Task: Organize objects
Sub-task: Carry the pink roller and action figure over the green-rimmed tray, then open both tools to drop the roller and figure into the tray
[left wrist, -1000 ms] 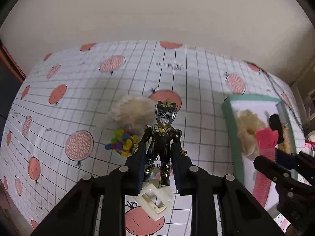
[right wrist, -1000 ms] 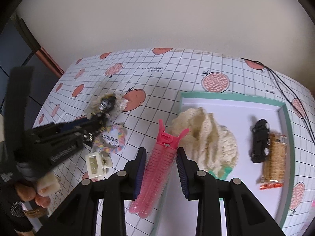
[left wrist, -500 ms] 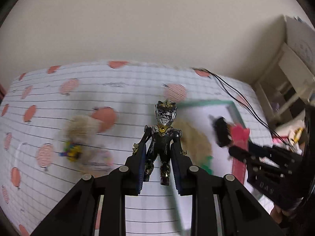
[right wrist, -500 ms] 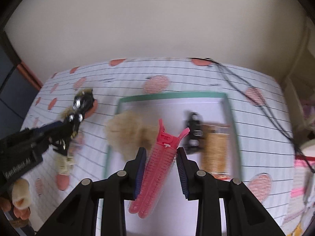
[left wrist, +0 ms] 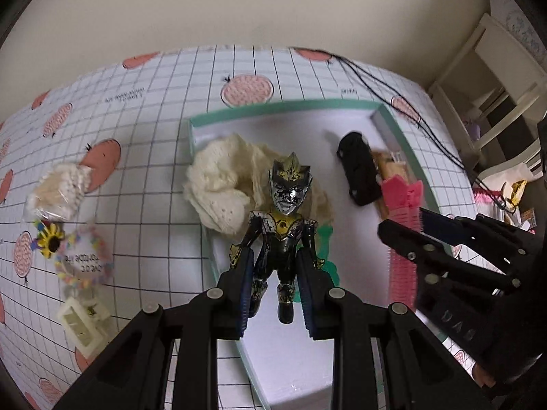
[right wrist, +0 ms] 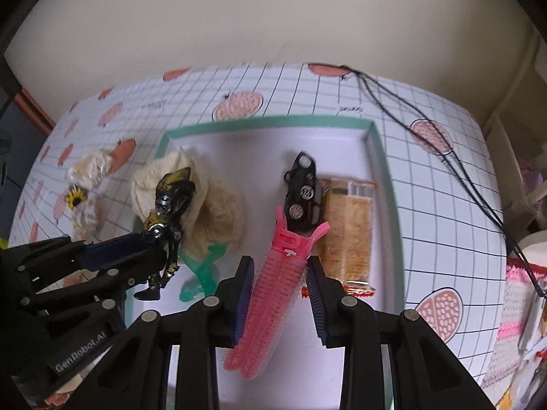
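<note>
Over the tray [left wrist: 398,126], the left gripper [left wrist: 275,294] clamps the toy figure [left wrist: 280,239]. Right gripper [right wrist: 278,294] clamps the pink hair clip [right wrist: 273,283].

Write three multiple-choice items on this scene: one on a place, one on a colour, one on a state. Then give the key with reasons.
1. Where does the black toy car lie?
A. inside the tray
B. on the tablecloth outside it
C. in the left claw

2. What colour is the hair clip in the right claw?
A. green
B. pink
C. white

3. What state is the left claw in?
A. open and empty
B. shut on the cream cloth
C. shut on the toy figure

Key: 1 A, the car rests on the tray floor beside the snack packet. 2 B, the clip is plainly pink. 3 C, both fingers press the figure's legs.
</note>
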The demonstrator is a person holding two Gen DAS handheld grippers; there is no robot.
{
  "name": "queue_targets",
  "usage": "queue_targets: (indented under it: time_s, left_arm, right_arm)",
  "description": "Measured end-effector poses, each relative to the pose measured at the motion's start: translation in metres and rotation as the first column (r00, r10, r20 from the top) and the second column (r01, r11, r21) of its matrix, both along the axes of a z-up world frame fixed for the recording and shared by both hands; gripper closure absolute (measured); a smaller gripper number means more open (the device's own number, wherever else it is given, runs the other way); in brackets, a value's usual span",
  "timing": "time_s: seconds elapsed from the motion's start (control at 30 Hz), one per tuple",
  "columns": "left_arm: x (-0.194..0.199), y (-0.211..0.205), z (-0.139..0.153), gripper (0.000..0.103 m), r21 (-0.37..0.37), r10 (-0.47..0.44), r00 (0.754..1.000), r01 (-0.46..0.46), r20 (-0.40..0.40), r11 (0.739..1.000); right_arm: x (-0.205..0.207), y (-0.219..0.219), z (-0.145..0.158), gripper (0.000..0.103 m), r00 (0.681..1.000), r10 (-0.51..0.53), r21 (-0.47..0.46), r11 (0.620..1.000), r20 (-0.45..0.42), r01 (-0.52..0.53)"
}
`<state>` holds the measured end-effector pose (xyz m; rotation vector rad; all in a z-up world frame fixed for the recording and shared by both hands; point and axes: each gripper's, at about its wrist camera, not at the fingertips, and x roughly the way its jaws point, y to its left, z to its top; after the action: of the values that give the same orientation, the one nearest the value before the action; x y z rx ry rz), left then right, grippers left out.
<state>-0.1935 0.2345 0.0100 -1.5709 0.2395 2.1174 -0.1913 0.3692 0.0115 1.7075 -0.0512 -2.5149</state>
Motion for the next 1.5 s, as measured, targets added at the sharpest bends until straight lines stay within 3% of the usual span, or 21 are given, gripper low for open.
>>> queue_targets:
  time_s: [0.3,0.57,0.87,1.13,1.27,1.37,1.5]
  left_arm:
    - [0.007,0.002,-0.012,0.077,-0.025,0.000,1.000,0.000,0.001,1.000]
    - [0.004,-0.001,-0.011,0.077,-0.019,0.001,1.000,-0.001,0.015,1.000]
    - [0.003,-0.005,-0.002,0.070,-0.010,-0.011,1.000,0.011,0.026,1.000]
    - [-0.002,-0.016,0.021,0.069,0.016,0.003,1.000,-0.002,-0.030,1.000]
    - [-0.009,-0.025,0.022,0.059,0.026,0.050,0.998,-0.049,-0.045,0.998]
    - [-0.015,-0.032,0.018,0.056,0.014,0.087,0.995,-0.086,-0.055,0.996]
    - [-0.021,-0.039,0.017,0.045,0.005,0.120,0.990,-0.119,-0.072,0.993]
  right_arm:
    - [-0.001,-0.007,-0.027,0.069,0.999,0.007,0.026,1.000,0.052,-0.009]
    - [-0.001,-0.011,-0.032,0.066,0.998,0.004,0.027,1.000,0.061,-0.005]
    - [0.001,-0.014,-0.018,0.060,0.999,0.013,0.002,1.000,0.039,-0.013]
    - [0.000,-0.015,0.013,0.060,1.000,0.007,-0.020,1.000,-0.030,-0.007]
    - [-0.004,-0.016,0.015,0.060,0.999,0.002,-0.019,1.000,-0.038,-0.003]
    - [-0.006,-0.017,0.013,0.060,0.999,0.000,-0.020,1.000,-0.037,0.000]
    - [-0.006,-0.014,0.014,0.046,0.998,-0.012,-0.026,1.000,-0.054,0.011]
